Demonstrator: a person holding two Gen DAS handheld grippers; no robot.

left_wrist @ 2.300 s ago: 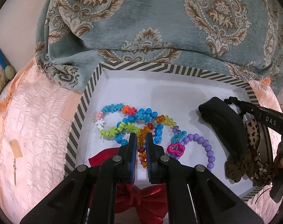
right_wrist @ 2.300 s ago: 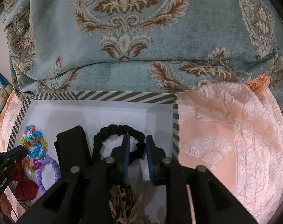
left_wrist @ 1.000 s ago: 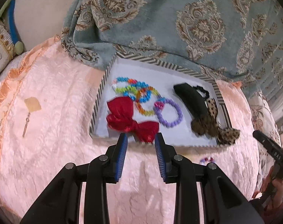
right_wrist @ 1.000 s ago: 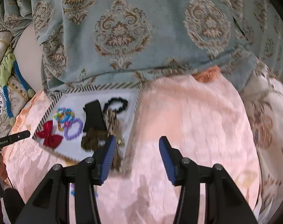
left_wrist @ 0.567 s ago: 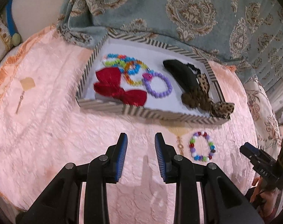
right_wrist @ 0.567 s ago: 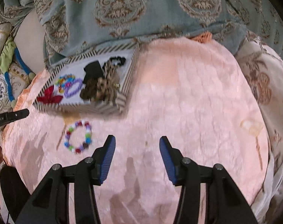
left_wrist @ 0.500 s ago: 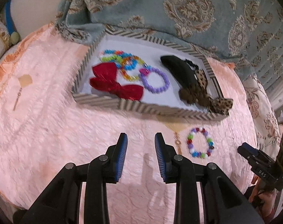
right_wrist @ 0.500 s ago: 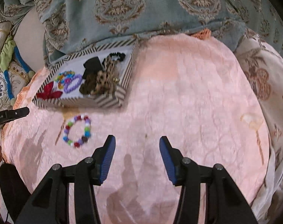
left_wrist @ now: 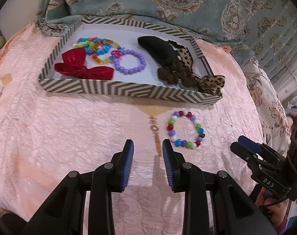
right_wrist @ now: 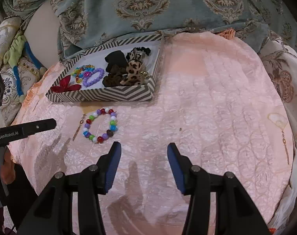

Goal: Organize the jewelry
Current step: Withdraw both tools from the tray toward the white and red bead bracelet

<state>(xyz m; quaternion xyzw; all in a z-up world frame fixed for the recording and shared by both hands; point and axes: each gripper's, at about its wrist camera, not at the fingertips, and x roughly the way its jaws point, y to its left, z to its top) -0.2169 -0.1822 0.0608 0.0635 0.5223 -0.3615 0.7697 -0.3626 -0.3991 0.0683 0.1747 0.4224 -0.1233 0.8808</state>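
The peach quilted bedspread (right_wrist: 207, 98) carries a shallow chevron-striped cardboard tray (left_wrist: 128, 93) already holding sorted beads, bows and scrunchies. Just outside its near wall lies a multicoloured round-bead bracelet (left_wrist: 185, 130), unobstructed. Left tongs (left_wrist: 148, 152) and right tongs (right_wrist: 144, 156) hover apart, empty.

A beaded bracelet (left_wrist: 186, 129) is being kept on the bedspread (left_wrist: 70, 129), just before the tray (left_wrist: 128, 93); hair accessories (left_wrist: 175, 66) are being held inside.

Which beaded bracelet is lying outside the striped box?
The multicolour bracelet, on the pink cloth before the box; the purple one lies inside.
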